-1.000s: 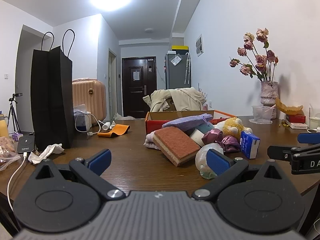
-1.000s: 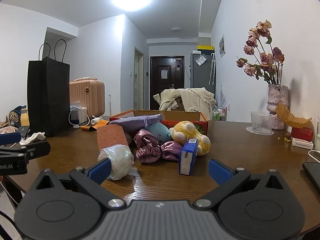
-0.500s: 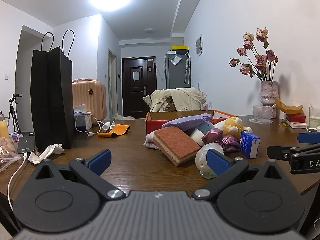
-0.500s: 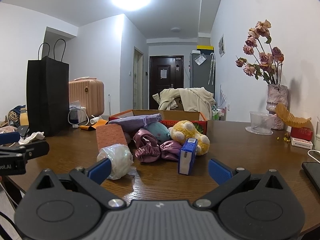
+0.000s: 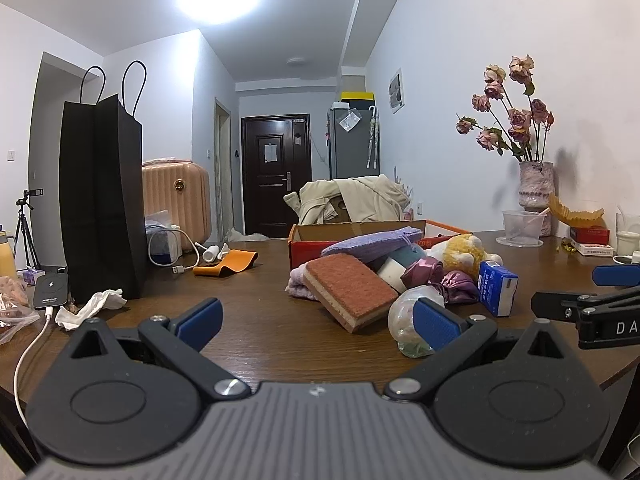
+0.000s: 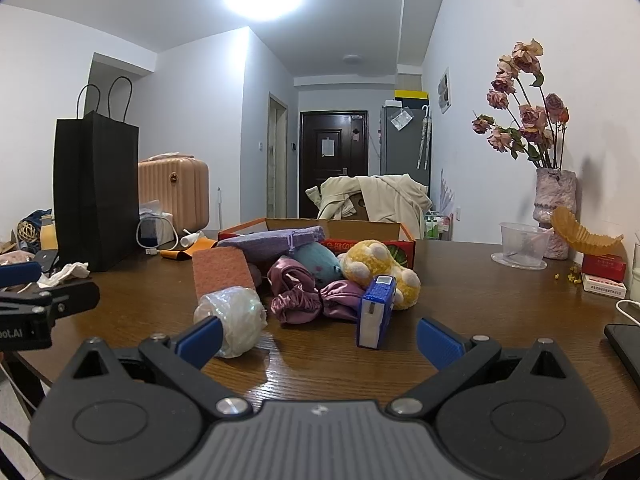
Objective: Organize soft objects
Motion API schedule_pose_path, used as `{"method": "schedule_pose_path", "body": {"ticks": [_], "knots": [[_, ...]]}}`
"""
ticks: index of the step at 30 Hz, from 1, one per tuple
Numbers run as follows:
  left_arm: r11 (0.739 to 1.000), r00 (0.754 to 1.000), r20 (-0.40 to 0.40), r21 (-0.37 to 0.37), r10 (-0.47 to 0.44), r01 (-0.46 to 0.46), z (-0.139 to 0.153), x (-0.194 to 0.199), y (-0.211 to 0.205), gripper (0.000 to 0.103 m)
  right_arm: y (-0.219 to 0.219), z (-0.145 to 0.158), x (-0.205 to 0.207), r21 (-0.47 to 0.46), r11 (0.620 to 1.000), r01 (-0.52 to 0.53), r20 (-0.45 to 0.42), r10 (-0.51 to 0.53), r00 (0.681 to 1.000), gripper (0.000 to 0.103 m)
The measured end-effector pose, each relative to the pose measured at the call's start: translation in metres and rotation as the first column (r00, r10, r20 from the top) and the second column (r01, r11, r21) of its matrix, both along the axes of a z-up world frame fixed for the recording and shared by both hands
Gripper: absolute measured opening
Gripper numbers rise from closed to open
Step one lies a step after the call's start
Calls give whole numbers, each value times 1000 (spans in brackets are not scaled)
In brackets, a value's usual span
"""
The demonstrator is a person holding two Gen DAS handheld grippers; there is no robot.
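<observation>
A heap of soft things lies on the brown table in front of an open orange cardboard box (image 5: 360, 229) (image 6: 372, 227): an orange sponge (image 5: 352, 290) (image 6: 222, 270), a purple cloth (image 5: 374, 238) (image 6: 272, 242), a yellow plush toy (image 5: 460, 252) (image 6: 376, 266), mauve satin scrunchies (image 6: 304, 300) (image 5: 436, 276), a teal plush (image 6: 318, 260), a clear-wrapped white roll (image 6: 234, 316) (image 5: 408, 316) and a blue carton (image 6: 376, 312) (image 5: 498, 288). My left gripper (image 5: 318, 318) and right gripper (image 6: 318, 338) both stand open and hold nothing, just short of the heap. The right gripper's side shows at the left view's right edge.
A tall black paper bag (image 5: 102, 200) stands at the left, with a crumpled tissue (image 5: 94, 306), a power bank (image 5: 50, 290) and cables beside it. An orange strap (image 5: 226, 262) lies mid-table. A vase of dried roses (image 6: 554, 208), a plastic cup (image 6: 522, 242) and small boxes sit at the right.
The right gripper has crept slightly nearer the heap. The left gripper has barely moved.
</observation>
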State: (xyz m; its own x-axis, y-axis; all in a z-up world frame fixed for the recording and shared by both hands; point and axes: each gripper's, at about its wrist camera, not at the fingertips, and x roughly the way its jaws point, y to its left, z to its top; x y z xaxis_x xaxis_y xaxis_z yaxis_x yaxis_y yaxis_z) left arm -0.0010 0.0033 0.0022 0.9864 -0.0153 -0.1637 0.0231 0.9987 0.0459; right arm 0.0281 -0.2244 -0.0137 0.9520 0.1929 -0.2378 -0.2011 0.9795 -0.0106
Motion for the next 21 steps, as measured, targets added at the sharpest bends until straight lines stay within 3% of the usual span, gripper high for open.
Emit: {"method": "schedule_pose_path", "body": {"ticks": [13, 16, 21], "knots": [[1000, 1000, 3, 2, -5, 5, -1, 14, 1, 103, 2, -1, 10, -12, 1000, -5, 6, 5, 1000, 103], [998, 997, -47, 21, -53, 54, 2, 35, 3, 103, 6, -1, 26, -37, 999, -13, 9, 13, 1000, 103], [994, 988, -121, -59, -95, 88, 4, 70, 10, 103, 5, 0, 56, -43, 999, 4, -2, -4, 1000, 103]]}}
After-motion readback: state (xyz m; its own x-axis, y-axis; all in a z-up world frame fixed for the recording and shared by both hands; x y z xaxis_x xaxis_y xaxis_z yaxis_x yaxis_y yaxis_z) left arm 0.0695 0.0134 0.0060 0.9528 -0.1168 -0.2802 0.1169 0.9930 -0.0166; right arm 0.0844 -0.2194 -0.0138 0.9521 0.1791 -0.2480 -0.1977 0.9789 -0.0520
